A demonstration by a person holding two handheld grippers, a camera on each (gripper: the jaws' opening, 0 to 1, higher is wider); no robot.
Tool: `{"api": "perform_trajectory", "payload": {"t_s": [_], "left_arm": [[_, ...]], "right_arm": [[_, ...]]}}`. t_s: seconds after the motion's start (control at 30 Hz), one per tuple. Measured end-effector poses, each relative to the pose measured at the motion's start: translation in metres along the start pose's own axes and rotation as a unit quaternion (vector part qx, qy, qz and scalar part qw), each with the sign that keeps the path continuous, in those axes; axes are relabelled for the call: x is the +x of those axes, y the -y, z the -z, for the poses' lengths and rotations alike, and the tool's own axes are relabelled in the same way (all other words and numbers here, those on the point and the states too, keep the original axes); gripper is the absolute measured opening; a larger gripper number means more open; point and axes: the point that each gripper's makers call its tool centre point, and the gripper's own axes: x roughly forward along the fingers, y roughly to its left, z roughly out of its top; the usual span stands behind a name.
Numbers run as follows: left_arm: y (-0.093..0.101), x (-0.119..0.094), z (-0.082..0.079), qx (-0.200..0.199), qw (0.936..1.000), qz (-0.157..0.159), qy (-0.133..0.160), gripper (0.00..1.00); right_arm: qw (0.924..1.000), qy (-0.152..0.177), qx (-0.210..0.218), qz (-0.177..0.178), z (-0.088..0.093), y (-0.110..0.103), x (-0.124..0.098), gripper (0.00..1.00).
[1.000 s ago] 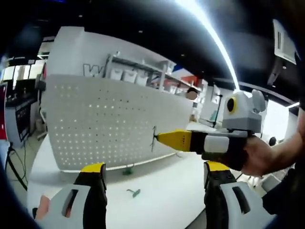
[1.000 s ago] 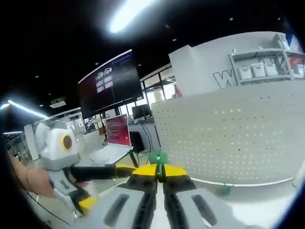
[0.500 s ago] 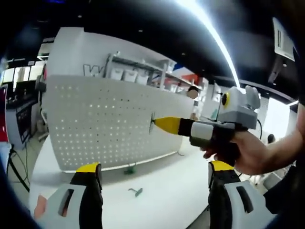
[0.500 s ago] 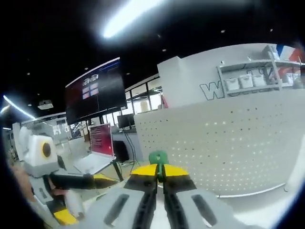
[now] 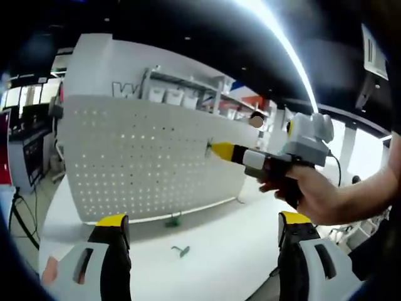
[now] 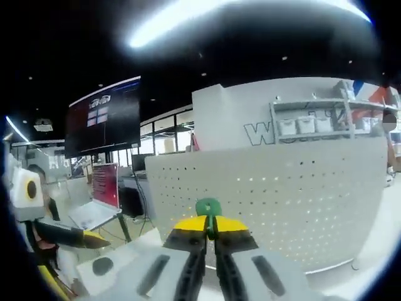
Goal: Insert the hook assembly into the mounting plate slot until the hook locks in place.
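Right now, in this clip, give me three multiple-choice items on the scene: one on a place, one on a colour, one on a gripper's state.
1. Where do the loose green hooks lie?
A. on the white table in front of the pegboard
B. hung on the pegboard
C. on the shelf

2. What colour is the hook in the right gripper?
A. red
B. green
C. blue

3. How are the left gripper's jaws?
A. shut on a hook
B. shut on nothing
C. wide open

Key:
1 A: one hook lies on the table and another at the foot of the pegboard.
2 B: the held hook sticking up from the right gripper is green.
3 C: the left gripper has its yellow-tipped jaws far apart with nothing between them.
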Motion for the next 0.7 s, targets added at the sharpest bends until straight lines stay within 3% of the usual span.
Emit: {"api": "perform_trajectory", "payload": {"t_s": [0.33,0.7], "left_arm": [[-0.001,0.002,0.001,-0.009,0.9999,0.004,-0.003,1.0],[-0.006,-0.002,-0.009,-0.005,1.0,0.002,0.004,1.0]], "right_arm": [[0.9993,0.015,-0.007,0.033,-0.012,0.029,0.023,0.01],[0.9966,0.041,-0.006,0.071,-0.029,0.061,0.049,0.01]]}}
